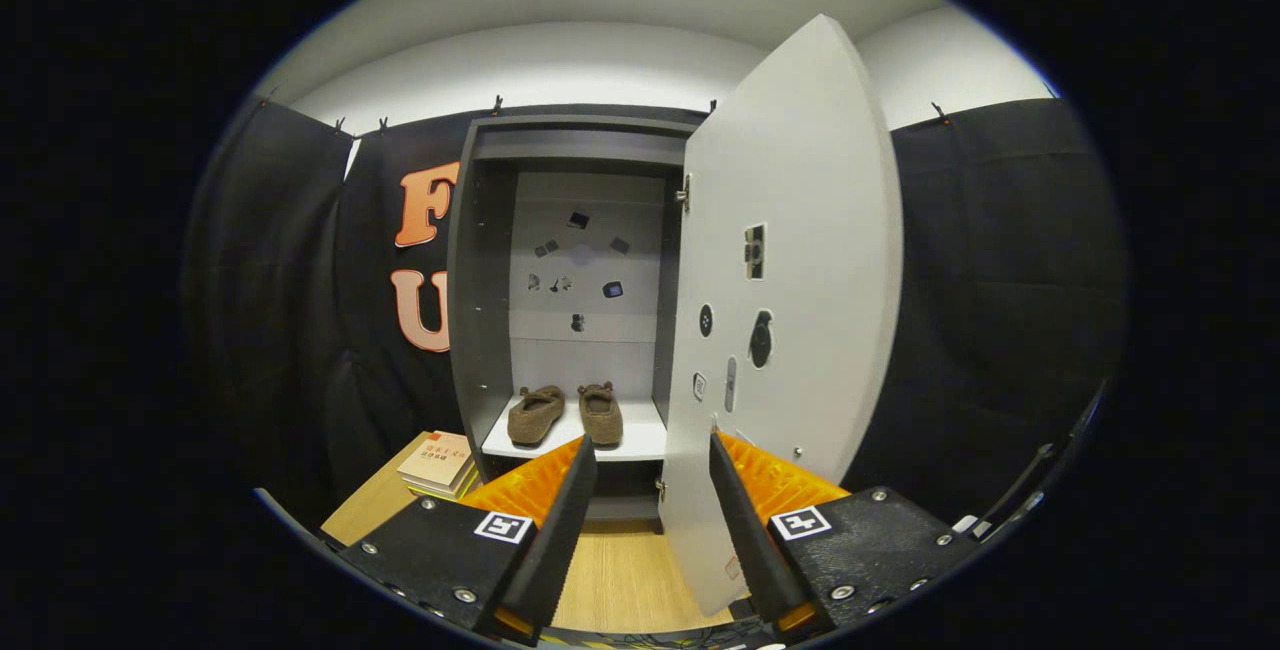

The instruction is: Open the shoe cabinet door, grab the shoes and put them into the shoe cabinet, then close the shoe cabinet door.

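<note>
Gripper (652,445) standing wide open, gripping nothing; shoes (566,414) sitting on the cabinet shelf (640,440) beyond its fingers, door (790,310) hanging open just ahead.

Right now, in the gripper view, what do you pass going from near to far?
Open gripper fingers, bare wooden floor, open cabinet door's lower edge, brown shoes on the shelf, cabinet back wall.

- shoe cabinet (478,260): dark grey frame, pale grey back panel dotted with small dark patches
- cabinet door (800,230): light grey with a few small black marks
- shoes (566,413): fuzzy brown pair on a white shelf (640,442)
- floor (620,580): light wood grain
- books (440,463): cream and orange-red covers
- gripper (648,455): black-and-white square markers on the finger bases
</note>
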Action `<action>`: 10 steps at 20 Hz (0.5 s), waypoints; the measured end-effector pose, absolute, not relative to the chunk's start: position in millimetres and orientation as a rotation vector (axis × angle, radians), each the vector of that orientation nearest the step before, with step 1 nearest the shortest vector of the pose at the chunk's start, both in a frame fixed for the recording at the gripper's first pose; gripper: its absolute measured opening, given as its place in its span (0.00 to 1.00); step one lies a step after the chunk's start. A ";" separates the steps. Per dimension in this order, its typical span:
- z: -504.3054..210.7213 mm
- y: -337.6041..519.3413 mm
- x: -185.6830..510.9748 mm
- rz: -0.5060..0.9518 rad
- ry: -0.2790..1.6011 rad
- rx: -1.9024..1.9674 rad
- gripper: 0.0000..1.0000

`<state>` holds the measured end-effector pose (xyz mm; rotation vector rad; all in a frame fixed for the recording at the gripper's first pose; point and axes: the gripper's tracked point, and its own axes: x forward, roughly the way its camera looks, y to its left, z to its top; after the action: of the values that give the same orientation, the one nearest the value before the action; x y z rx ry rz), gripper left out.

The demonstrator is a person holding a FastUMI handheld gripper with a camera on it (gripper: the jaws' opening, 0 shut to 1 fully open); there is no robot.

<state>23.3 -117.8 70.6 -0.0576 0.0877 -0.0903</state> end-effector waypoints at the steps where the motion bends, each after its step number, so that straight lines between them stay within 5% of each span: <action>1: 70.6 -125.5 17.5 -0.102 0.086 -0.060 0.72; 10: 60.5 -203.9 -10.8 -0.198 0.115 -0.048 0.77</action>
<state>-10.8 -203.9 60.5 -0.0480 0.1154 -0.1983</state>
